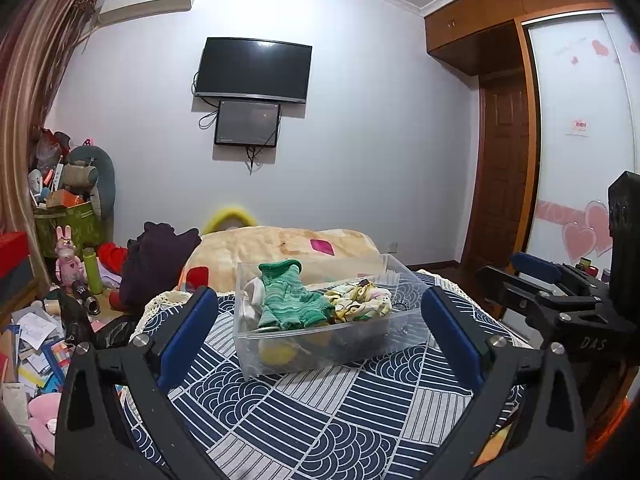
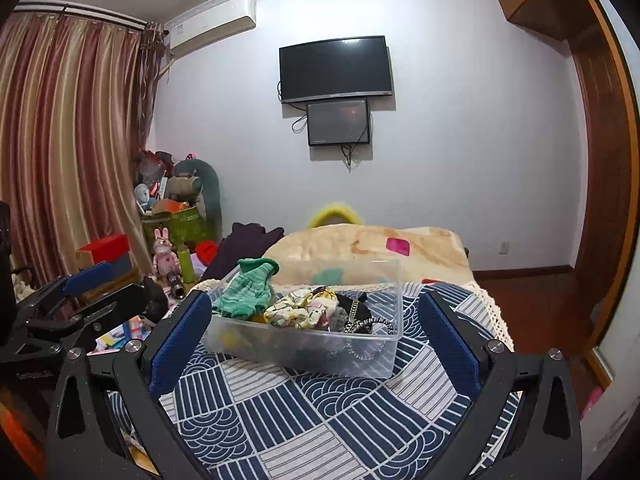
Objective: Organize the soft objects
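A clear plastic bin (image 1: 320,352) stands on a blue-and-white patterned cloth (image 1: 304,420). In it lie green knitted socks (image 1: 292,300), a yellow floral cloth (image 1: 360,300) and dark items. The bin (image 2: 320,354) also shows in the right wrist view with the green socks (image 2: 246,290), the floral cloth (image 2: 298,310) and a black beaded item (image 2: 358,318). My left gripper (image 1: 320,328) is open and empty, just short of the bin. My right gripper (image 2: 316,326) is open and empty, also just short of it. The right gripper (image 1: 560,296) shows at the right of the left wrist view.
A beige blanket (image 1: 280,244) lies behind the bin. A dark garment (image 1: 156,260) and cluttered toys and boxes (image 1: 68,240) fill the left side. A TV (image 1: 252,70) hangs on the far wall. A wardrobe (image 1: 576,140) stands at the right.
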Motion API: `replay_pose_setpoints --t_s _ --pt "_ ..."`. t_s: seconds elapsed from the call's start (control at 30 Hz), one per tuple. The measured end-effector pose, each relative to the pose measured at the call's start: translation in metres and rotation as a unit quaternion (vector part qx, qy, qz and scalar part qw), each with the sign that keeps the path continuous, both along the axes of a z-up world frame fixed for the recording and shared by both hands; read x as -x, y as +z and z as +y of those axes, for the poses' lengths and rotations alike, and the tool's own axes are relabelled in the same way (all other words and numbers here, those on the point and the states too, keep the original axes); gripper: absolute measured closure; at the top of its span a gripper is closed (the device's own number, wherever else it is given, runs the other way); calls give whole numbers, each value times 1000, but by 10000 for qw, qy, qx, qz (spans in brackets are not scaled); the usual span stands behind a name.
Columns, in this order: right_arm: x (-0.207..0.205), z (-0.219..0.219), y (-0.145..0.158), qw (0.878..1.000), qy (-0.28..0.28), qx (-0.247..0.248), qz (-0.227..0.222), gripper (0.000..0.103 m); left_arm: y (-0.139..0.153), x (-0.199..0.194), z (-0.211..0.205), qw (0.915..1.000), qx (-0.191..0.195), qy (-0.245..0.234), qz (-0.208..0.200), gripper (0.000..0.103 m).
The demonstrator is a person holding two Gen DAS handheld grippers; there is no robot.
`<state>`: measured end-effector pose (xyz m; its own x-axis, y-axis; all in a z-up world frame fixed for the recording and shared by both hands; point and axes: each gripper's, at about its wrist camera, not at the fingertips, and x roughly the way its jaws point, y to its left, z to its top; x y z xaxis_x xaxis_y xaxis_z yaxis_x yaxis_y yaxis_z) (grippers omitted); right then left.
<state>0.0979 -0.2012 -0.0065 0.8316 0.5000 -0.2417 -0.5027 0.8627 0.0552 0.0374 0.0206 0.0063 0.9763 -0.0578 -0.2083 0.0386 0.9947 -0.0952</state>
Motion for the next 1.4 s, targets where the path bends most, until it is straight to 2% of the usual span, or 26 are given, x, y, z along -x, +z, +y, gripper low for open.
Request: replay_pose_setpoints --t_s 1.17,1.4 --pt "1 0 2 10000 -48 -21 32 0 0 0 1 9999 165 -44 7 0" --pt "0 0 2 10000 -49 -15 38 0 0 1 -5 10000 27 -26 -40 0"
